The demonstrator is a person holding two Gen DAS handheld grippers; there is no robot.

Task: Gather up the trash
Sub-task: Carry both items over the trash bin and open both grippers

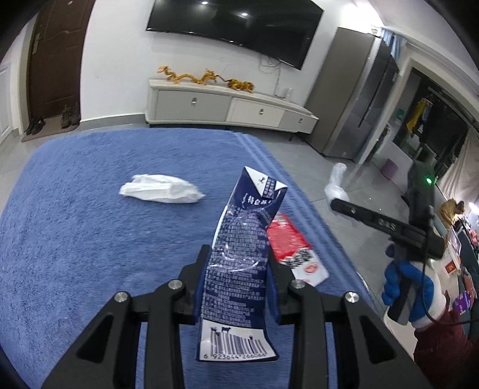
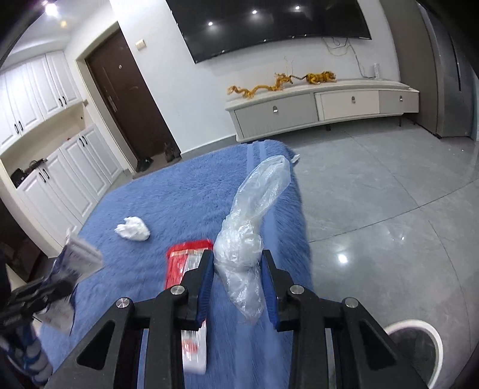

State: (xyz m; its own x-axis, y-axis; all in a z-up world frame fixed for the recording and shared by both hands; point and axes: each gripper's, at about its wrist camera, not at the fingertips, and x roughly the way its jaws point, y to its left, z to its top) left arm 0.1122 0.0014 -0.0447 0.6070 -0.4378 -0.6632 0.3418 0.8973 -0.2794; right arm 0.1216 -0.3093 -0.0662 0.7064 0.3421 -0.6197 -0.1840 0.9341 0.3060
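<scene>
1. We're pinching the crushed blue carton (image 1: 239, 260) between the left gripper (image 1: 236, 263) fingers — it's sticking up past the tips.
2. The right gripper (image 2: 238, 263) fingers are squeezing a clear plastic bag (image 2: 254, 215).
3. Beyond the fingertips, a white tissue wad (image 1: 161, 188) and red packet (image 1: 293, 248) are lying on the blue rug (image 1: 89, 239).

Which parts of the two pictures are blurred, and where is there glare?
Left wrist view: mostly sharp, the print on the blue carton is readable; ceiling lights reflect in the television. Right wrist view: motion blur smears the rug, the red packet and the carton at the left edge; bright glare spots lie on the grey floor tiles. Both views bend straight lines.
</scene>
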